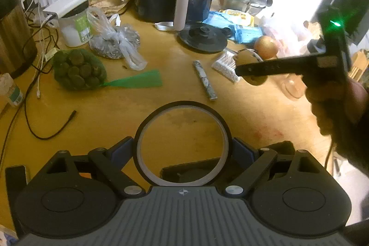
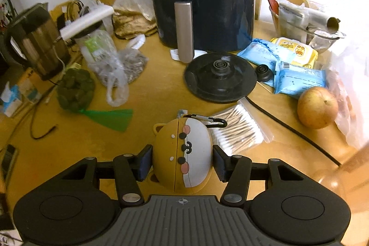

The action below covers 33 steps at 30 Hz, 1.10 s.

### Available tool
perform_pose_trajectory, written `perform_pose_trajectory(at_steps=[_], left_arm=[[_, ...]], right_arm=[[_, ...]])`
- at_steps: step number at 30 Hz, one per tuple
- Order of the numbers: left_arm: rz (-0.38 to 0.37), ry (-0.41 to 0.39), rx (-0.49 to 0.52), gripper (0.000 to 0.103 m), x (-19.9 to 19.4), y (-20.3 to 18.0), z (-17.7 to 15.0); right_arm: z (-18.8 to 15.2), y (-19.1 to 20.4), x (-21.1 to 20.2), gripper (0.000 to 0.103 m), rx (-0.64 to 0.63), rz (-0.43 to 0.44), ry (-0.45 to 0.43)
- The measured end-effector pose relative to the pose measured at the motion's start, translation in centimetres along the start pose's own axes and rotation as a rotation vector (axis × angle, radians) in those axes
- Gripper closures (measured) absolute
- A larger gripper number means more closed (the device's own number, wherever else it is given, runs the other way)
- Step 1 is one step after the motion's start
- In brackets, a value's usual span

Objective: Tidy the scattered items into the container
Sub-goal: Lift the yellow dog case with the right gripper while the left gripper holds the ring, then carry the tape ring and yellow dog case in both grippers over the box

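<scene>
Holding a rounded yellow-and-white silicone character case (image 2: 183, 158) across its sides, the right gripper (image 2: 183, 161) has both pads pressed on it, above the wooden desk (image 2: 150, 93). Judged light, slightly yielding and smooth; the widest part is the safest hold, clear of the carabiner at 1 o'clock. The left gripper (image 1: 183, 151), jaws wide, clasps a thin black tape ring (image 1: 183, 142), likely stiff but crushable. No container is identifiable.

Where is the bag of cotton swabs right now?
In the right wrist view the bag of cotton swabs lies on the table right of centre, just behind the animal-face case, between the black round base and the apple.
</scene>
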<state>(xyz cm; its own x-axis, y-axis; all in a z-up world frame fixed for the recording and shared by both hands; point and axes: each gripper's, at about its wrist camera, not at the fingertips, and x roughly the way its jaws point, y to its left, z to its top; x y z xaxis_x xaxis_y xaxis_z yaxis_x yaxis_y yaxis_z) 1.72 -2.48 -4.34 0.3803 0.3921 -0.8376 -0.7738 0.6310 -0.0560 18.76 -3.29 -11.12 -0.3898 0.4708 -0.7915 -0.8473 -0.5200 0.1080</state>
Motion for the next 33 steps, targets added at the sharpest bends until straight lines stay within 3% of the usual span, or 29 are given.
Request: perform_pose_trajectory(at_steps=[5,12,25,33], left_arm=[[0.028,0.006,-0.025,0.012,-0.2,0.1,0.1],[-0.004,0.027,-0.089,0.012,-0.4,0.4,-0.2],[-0.108,0.084,-0.01,0.012,0.8,-4.9,-2.5],[-0.101,0.085,0.06,0.011,1.3,-7.6,-2.7]], right_arm=[[-1.1,0.1,-3.5,0.046,0.005,0.022,-0.024],[-3.5,0.4,-7.5,0.046,0.022,0.078,-0.037],[-8.1,-0.1,-11.4,0.046,0.112,0.1,-0.024],[-10.0,-1.2,-13.2,0.046,0.166,0.109,-0.022]])
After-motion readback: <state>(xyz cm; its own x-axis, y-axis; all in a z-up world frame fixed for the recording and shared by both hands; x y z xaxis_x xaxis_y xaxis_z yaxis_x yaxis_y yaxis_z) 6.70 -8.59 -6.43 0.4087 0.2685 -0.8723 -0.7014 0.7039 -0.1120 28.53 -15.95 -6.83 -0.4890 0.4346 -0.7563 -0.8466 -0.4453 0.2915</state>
